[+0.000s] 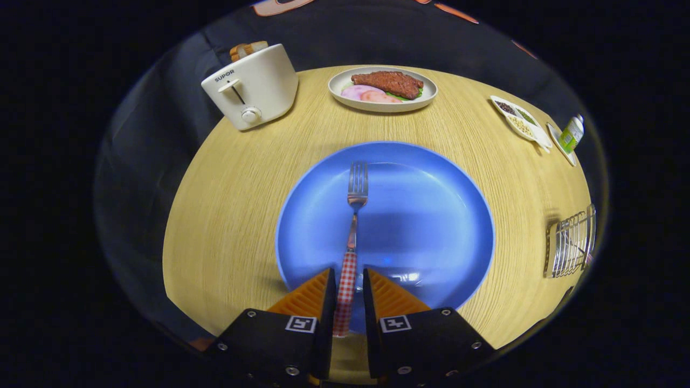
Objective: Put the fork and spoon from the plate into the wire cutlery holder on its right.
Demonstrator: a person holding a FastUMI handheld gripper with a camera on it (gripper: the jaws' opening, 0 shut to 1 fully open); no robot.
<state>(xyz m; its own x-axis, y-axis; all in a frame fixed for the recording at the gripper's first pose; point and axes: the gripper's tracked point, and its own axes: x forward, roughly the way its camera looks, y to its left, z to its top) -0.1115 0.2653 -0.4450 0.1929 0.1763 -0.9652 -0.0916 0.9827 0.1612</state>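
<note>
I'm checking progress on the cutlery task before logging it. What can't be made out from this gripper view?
- Grip: the fork's checked handle lies between the gripper's fingers; whether both press on it cannot be told.
- Handle's end: hidden between the gripper's fingers.
- Wire cutlery holder: at the fisheye's warped rim, so its contents cannot be made out.
- Divided dish beyond the blue plate: its contents are too small to identify.
</note>
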